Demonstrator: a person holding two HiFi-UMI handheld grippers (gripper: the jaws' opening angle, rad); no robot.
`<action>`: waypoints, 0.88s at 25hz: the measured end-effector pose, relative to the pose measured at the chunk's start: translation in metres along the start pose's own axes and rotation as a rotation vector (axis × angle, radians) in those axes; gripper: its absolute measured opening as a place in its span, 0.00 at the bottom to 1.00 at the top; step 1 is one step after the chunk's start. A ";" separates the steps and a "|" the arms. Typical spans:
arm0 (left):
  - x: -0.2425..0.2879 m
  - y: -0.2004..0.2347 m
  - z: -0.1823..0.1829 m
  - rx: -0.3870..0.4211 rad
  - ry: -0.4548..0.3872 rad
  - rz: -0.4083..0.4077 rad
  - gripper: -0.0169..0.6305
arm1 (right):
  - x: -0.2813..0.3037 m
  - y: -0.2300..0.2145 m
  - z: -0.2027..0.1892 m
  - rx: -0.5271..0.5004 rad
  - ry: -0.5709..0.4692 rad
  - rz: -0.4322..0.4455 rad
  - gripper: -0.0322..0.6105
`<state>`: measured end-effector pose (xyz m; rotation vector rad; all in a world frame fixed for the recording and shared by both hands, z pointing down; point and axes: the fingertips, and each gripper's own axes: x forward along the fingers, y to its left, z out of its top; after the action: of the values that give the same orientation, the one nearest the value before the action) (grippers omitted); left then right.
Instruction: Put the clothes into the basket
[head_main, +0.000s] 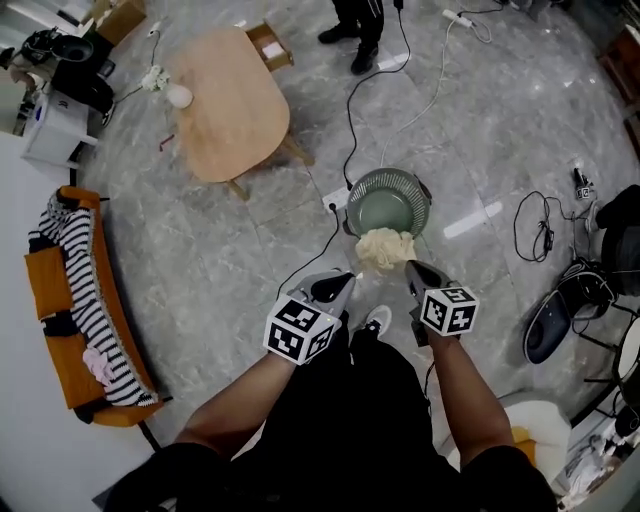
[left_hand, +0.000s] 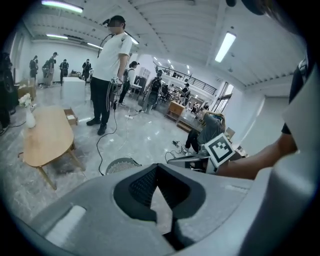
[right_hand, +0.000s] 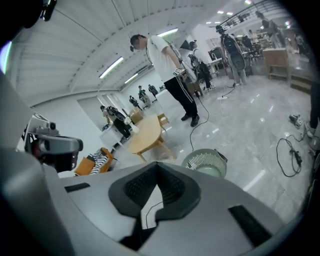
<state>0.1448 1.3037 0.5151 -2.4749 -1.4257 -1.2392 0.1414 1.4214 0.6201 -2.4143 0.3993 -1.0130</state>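
Grey marble floor, cables trailing. Cream cloth (head_main: 384, 248) bunched at near rim of basket (head_main: 405, 178); contact unclear. Left hand-held gripper (head_main: 345, 281) and right hand-held gripper (head_main: 411, 266) flank the cloth, jaws together, empty. Cloth likely light, soft, floppy; pinch a raised fold. No legible writing.

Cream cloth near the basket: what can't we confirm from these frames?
Crumpled cream cloth: only the head view shows it; whether it rests on the rim of the round grey-green slatted basket or hangs free is unclear.
Basket's near inside: head view, covered by that cloth.
Striped garment on the orange sofa: head view, too small to count pieces.
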 end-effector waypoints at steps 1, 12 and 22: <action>-0.007 -0.007 0.005 -0.003 -0.012 -0.001 0.03 | -0.013 0.010 0.005 -0.001 -0.015 0.017 0.07; -0.073 -0.039 0.045 0.047 -0.117 -0.026 0.03 | -0.109 0.103 0.027 -0.087 -0.114 0.087 0.07; -0.117 -0.073 0.029 0.127 -0.147 -0.147 0.03 | -0.147 0.161 0.009 -0.114 -0.200 0.026 0.07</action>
<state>0.0781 1.2732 0.3946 -2.4596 -1.6911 -0.9687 0.0353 1.3537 0.4414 -2.5757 0.4262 -0.7473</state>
